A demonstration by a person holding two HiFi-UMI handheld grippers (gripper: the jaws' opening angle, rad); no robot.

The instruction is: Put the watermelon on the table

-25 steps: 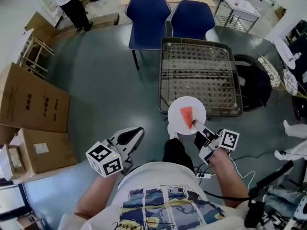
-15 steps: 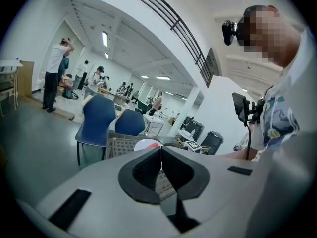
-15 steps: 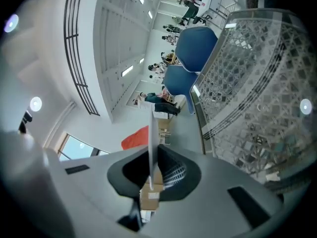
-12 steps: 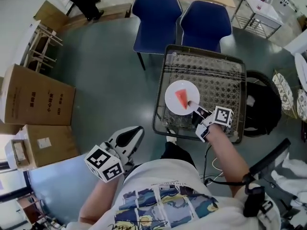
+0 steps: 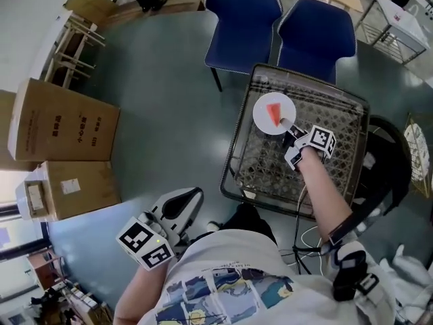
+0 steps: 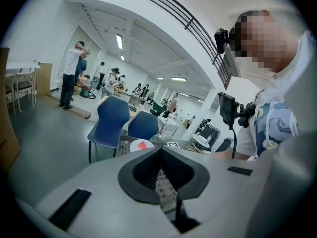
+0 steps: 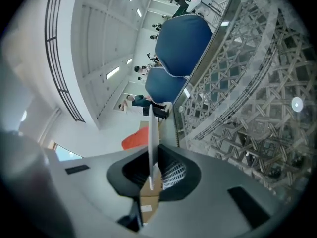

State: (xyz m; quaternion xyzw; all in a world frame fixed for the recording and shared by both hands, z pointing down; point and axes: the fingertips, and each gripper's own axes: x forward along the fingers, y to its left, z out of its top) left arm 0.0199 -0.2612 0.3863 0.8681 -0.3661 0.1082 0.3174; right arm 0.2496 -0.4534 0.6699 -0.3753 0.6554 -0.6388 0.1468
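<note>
A red watermelon wedge (image 5: 273,111) lies on a small white plate (image 5: 262,118). My right gripper (image 5: 288,126) is shut on the plate's near rim and holds it over the wire-mesh table (image 5: 338,161). In the right gripper view the plate (image 7: 152,128) shows edge-on between the pads, with the watermelon (image 7: 135,139) on its left side and the mesh table (image 7: 237,108) to the right. My left gripper (image 5: 196,193) hangs low by my body, shut and with nothing in it. In the left gripper view its pads (image 6: 159,152) meet, and the plate (image 6: 136,145) shows far ahead.
Two blue chairs (image 5: 243,12) (image 5: 318,32) stand behind the mesh table. Cardboard boxes (image 5: 64,131) sit on the floor at the left. A black bag (image 5: 396,164) lies right of the table, and cables trail by my feet. People stand far off (image 6: 72,73).
My right gripper has carried the plate with the watermelon away from my body and out over the mesh table. My left gripper has dropped back toward my side, still shut.
</note>
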